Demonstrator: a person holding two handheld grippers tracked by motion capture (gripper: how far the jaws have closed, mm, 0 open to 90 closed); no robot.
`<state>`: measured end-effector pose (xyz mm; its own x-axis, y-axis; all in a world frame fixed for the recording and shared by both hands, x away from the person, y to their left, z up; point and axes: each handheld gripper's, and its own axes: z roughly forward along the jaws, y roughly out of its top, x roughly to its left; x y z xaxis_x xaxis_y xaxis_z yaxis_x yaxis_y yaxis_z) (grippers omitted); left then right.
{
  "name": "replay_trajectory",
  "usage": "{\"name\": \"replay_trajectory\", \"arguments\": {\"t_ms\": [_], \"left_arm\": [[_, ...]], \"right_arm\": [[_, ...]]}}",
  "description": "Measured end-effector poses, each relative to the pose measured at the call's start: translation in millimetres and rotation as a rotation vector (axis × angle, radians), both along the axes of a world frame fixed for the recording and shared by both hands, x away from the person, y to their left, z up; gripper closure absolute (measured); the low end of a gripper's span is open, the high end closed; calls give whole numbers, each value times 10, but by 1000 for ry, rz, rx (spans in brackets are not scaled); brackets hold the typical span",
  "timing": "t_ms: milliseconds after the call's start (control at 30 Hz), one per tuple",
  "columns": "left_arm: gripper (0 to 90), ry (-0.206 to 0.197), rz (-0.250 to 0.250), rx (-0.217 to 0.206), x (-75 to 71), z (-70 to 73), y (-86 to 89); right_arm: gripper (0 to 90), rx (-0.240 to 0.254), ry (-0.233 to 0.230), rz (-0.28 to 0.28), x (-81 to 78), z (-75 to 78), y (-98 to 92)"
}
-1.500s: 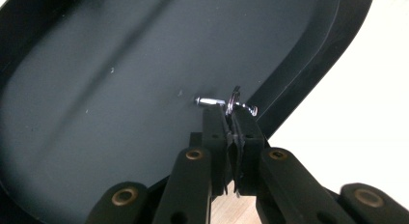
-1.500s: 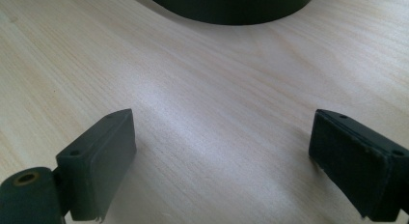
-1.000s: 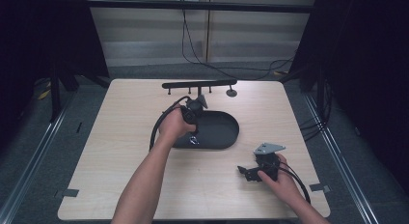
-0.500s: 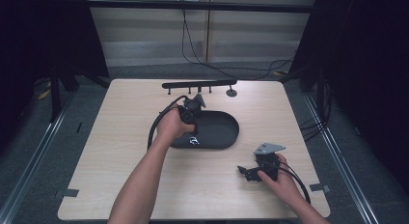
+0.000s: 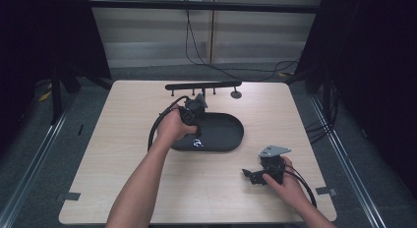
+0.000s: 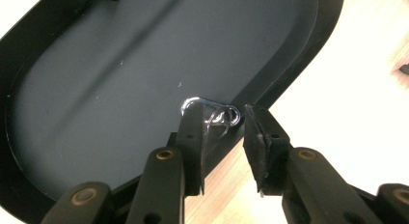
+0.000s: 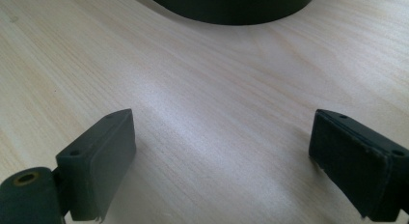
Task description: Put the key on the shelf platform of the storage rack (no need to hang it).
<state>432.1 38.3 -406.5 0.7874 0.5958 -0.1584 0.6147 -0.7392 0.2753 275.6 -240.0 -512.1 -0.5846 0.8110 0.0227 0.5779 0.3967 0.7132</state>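
A black oval tray (image 5: pixel 226 134) lies mid-table. A small silvery metal clip (image 5: pixel 196 143) rests inside it against the near rim. In the high view my left gripper (image 5: pixel 195 135) reaches down over the tray's left part. The left gripper view has the clip (image 6: pixel 214 115) right at the tips of my left gripper (image 6: pixel 219 120), touching the left finger (image 6: pixel 193 132), with the jaws a little apart. Beyond the clip lies the tray floor (image 6: pixel 120 69). My right gripper (image 5: pixel 249 175) rests on the table at the front right. In its own view my right gripper (image 7: pixel 222 137) stands wide open over bare wood.
A black bar with several pegs (image 5: pixel 201 85) lies behind the tray, and a small round-footed peg (image 5: pixel 236 94) stands beside it. Cables trail from both grippers. The tray's outer wall (image 7: pixel 231 7) is ahead of the right gripper. Dark curtains and rails surround the table.
My left hand has drifted slightly to the left over the tray. The right gripper has stayed where it was.
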Motion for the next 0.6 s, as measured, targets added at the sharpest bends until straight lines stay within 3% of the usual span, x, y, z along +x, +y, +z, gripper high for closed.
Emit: {"name": "replay_trajectory", "arguments": {"t_ms": [600], "left_arm": [[554, -14, -4, -10, -48, 63, 103]], "right_arm": [[88, 0, -1, 1, 1, -1, 0]]}}
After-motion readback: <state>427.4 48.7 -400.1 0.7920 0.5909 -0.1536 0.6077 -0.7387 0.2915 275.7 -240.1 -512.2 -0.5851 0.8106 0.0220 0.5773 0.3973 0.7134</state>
